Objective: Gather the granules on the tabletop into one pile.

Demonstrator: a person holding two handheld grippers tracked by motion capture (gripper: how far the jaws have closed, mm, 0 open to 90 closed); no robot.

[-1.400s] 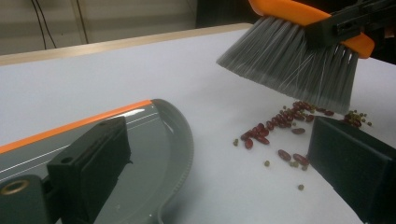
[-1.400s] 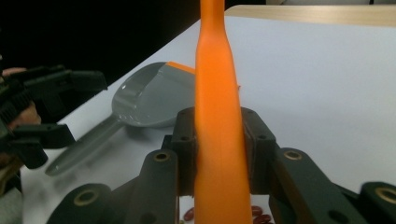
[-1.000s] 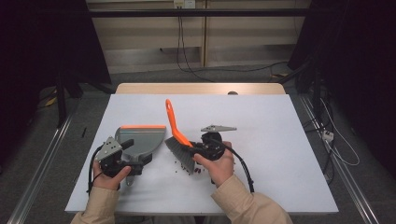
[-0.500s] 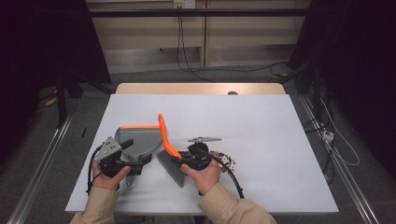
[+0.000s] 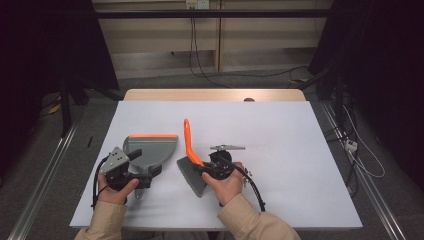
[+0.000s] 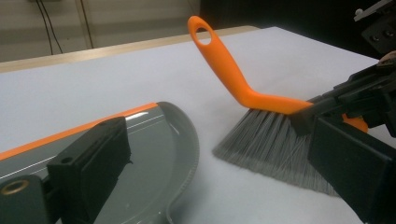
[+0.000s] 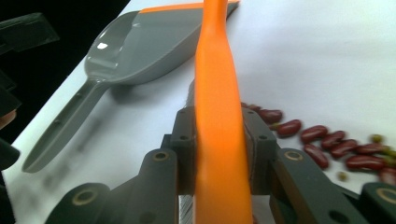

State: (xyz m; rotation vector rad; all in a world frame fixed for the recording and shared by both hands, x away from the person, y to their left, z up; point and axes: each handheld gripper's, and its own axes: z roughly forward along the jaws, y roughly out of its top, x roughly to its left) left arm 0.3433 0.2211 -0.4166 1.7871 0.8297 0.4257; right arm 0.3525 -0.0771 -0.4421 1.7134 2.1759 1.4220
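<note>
A brush with an orange handle (image 5: 189, 142) and grey bristles (image 5: 192, 175) is near the table's front middle, bristles down on the white top. My right gripper (image 5: 205, 167) is shut on the lower handle, which stands between its pads (image 7: 217, 126). Left of it lies a grey dustpan (image 5: 152, 150) with an orange lip, mouth pointing away. My left gripper (image 5: 149, 172) sits at the pan's handle end, jaws wide apart; nothing is pressed between them (image 6: 215, 140). The brush (image 6: 233, 79) and the pan (image 6: 154, 144) are close ahead. Several red beans (image 7: 327, 140) lie just right of the brush.
The white tabletop (image 5: 280, 130) spreads bare to the right and back, ending in a wooden strip (image 5: 215, 95) at the far edge. Cables run over the floor beyond and to the right of the table. Each gripper trails a black cable toward the front edge.
My right hand has brought the brush left and nearer the front edge, toward the dustpan, and lowered it so the bristles rest on the table. The left hand and dustpan have stayed put.
</note>
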